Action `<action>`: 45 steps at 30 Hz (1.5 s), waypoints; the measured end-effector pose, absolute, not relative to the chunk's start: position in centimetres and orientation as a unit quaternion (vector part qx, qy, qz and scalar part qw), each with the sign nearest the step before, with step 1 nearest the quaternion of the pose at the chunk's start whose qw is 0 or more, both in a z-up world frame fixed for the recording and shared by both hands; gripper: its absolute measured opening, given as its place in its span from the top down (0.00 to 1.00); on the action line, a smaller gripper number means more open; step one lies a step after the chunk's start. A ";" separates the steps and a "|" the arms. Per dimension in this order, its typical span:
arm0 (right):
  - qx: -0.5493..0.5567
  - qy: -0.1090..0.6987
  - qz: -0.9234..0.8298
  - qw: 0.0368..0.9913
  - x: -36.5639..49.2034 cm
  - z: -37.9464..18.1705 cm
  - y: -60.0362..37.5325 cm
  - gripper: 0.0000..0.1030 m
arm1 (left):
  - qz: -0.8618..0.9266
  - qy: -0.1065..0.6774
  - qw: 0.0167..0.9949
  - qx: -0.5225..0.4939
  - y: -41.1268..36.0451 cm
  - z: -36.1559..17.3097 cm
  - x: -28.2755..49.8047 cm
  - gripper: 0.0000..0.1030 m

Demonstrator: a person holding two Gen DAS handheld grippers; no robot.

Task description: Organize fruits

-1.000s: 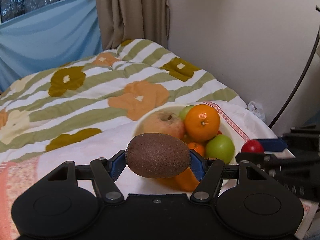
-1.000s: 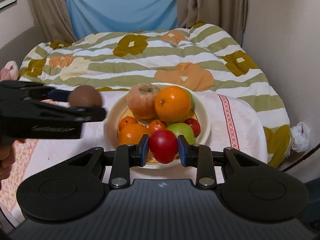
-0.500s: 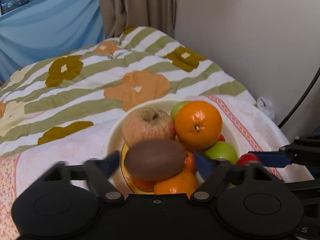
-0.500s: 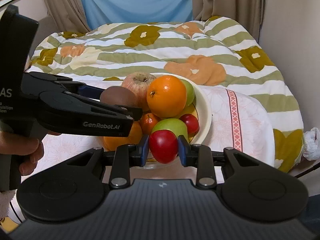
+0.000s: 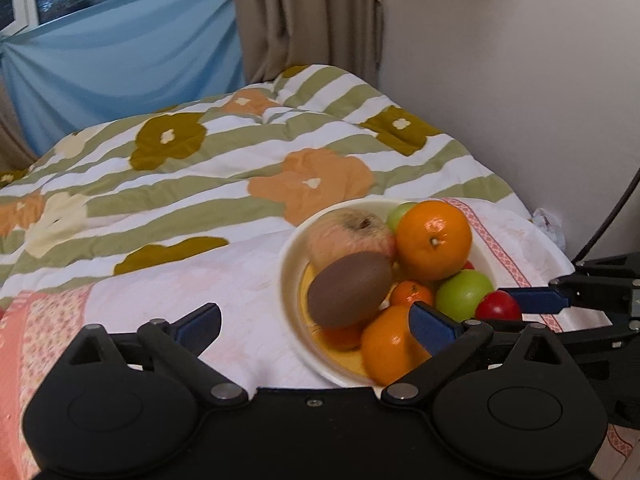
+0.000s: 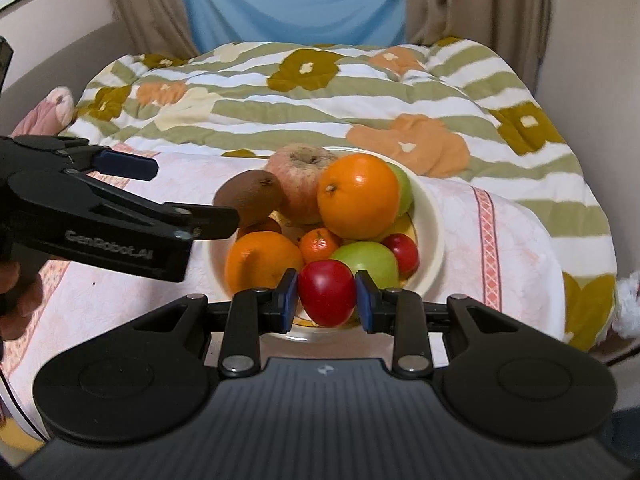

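Observation:
A cream bowl [image 5: 289, 248] [image 6: 434, 224] on the bed holds a large apple [image 5: 346, 234], a big orange [image 5: 434, 240] [image 6: 358, 196], green apples [image 6: 366, 262], small oranges and a small red fruit [image 6: 402, 248]. A brown kiwi [image 5: 348, 290] [image 6: 250, 194] rests on the pile at the bowl's left side. My left gripper [image 5: 316, 320] is open and empty, just left of and in front of the bowl. My right gripper [image 6: 326, 294] is shut on a red apple [image 6: 326, 292] [image 5: 498, 306] at the bowl's near rim.
The bowl sits on a white and pink cloth [image 6: 500, 248] over a striped flowered quilt [image 5: 180, 184]. A wall [image 5: 520, 80] is on the right, curtains [image 6: 288, 0] are behind, and a pink soft toy [image 6: 48, 112] lies at the far left.
My left gripper opened and let the kiwi go onto the fruit in the bowl, then drew left. My right gripper came closer to the bowl with the red apple.

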State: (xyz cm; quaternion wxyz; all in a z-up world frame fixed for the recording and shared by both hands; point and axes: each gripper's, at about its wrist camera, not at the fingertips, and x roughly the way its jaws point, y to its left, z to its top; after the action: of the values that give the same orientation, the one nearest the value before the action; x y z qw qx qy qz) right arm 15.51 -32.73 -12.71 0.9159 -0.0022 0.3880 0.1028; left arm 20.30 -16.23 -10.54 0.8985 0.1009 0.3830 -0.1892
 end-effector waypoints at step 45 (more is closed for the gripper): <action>0.010 0.310 0.005 0.951 2.8 4.9 -29.6 0.00 | -0.067 0.285 0.955 0.036 -7.1 5.5 4.8 0.00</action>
State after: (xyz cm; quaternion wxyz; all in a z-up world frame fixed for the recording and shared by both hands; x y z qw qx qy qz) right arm 2.82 -29.58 4.93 0.9506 0.0096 0.3103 0.0045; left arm 4.83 -7.08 5.48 0.9554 0.0364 0.2853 -0.0671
